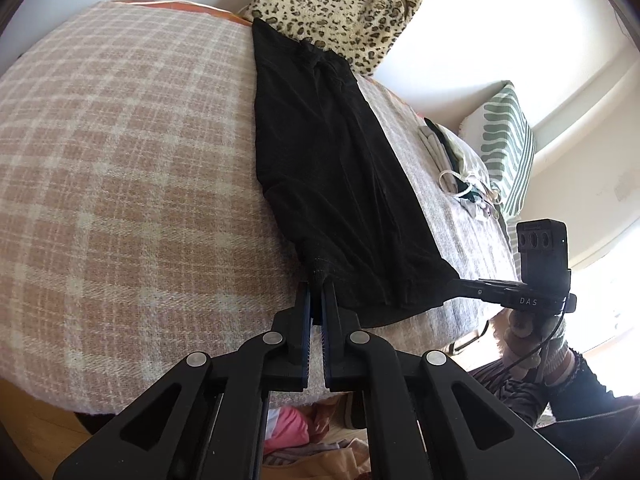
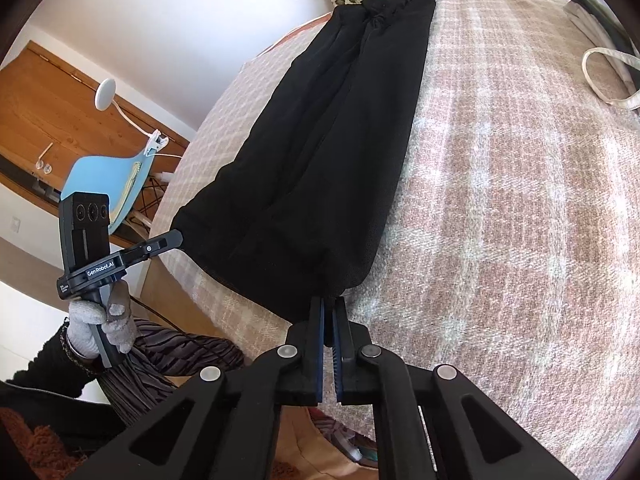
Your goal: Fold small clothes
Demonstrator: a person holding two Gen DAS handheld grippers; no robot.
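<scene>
A long black garment lies stretched along a pink checked blanket, folded lengthwise. My left gripper is shut on its near left corner. My right gripper shows in the left wrist view, clamped on the near right corner. In the right wrist view the black garment runs away from me; my right gripper is shut on its near corner, and the left gripper holds the other corner at the blanket's near edge.
A leopard-print cushion sits at the garment's far end. A pile of small clothes and a green striped pillow lie at the right. A blue chair and wooden furniture stand to the left. Clothes lie on the floor below.
</scene>
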